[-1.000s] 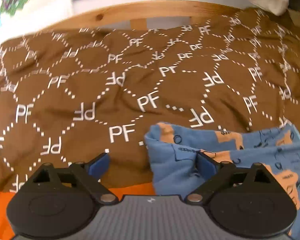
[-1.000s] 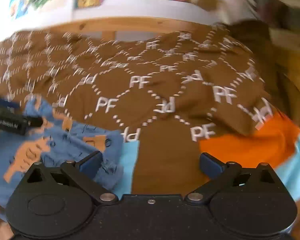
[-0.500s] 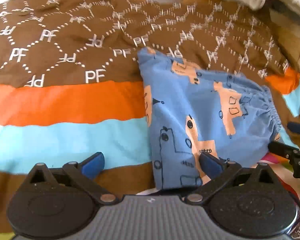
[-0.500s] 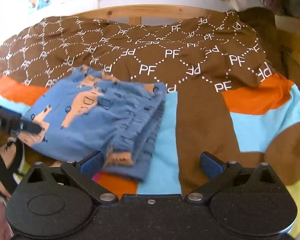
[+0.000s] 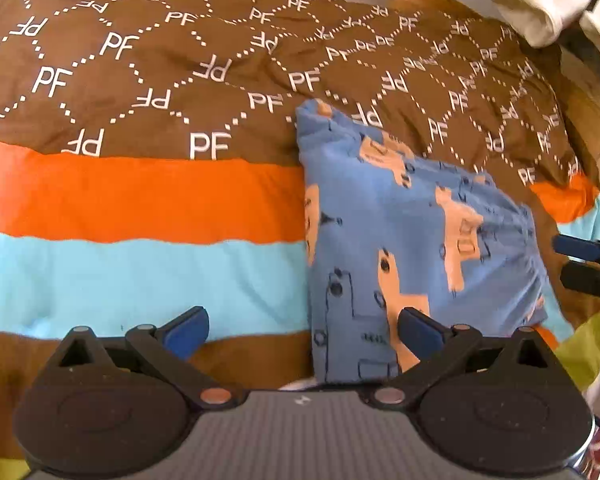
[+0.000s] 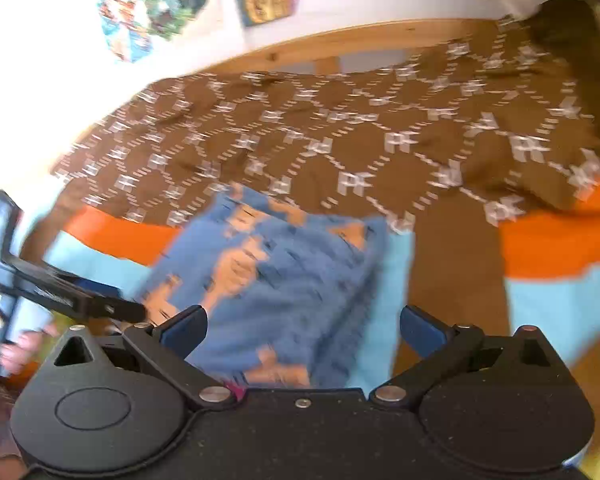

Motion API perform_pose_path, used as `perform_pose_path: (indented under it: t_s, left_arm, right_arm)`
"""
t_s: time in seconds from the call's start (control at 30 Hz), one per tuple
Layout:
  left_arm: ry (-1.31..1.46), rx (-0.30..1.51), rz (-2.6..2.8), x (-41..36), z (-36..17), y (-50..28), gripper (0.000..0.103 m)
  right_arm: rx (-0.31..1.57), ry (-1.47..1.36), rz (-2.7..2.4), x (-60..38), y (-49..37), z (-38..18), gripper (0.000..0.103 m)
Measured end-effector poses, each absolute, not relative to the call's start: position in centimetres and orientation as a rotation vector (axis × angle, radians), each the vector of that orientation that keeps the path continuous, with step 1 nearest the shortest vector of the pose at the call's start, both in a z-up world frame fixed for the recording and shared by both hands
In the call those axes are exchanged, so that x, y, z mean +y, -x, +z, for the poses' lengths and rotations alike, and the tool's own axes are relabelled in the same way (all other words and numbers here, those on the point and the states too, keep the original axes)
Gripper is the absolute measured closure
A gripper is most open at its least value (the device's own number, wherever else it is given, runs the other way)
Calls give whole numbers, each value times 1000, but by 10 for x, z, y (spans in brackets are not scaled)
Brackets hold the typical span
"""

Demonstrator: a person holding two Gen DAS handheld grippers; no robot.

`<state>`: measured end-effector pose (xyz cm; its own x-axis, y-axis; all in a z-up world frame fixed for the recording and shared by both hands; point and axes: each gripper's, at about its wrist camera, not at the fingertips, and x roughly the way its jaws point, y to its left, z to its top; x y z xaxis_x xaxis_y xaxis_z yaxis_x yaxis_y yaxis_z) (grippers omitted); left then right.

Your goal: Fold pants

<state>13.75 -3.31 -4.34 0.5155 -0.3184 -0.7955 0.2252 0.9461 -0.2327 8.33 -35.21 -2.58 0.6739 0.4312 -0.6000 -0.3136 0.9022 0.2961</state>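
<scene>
The folded pants (image 5: 412,240) lie on the bed (image 5: 140,272), long axis running toward the headboard edge. Left hand-held gripper (image 5: 304,330) and right hand-held gripper (image 6: 302,328) flank them, both fully open, empty, about equally near.

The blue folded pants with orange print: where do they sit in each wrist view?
Left wrist: blue folded pants with orange print lie right of centre, reaching down to the right finger.
Right wrist: pants lie centre-left, blurred, just above the left finger.
Shared landmark: orange stripe of the bedspread.
</scene>
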Motion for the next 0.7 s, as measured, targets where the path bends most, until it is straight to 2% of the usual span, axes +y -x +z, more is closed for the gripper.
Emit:
perform_pose_path:
  t_s: [0.3, 0.7]
  left_arm:
    - [136, 955, -379, -37, -49, -166, 0]
    - [165, 833, -458, -32, -62, -156, 0]
  right_arm:
    - [809, -382, 515, -382, -167, -52, 1]
    - [722, -417, 510, -375, -159, -72, 1]
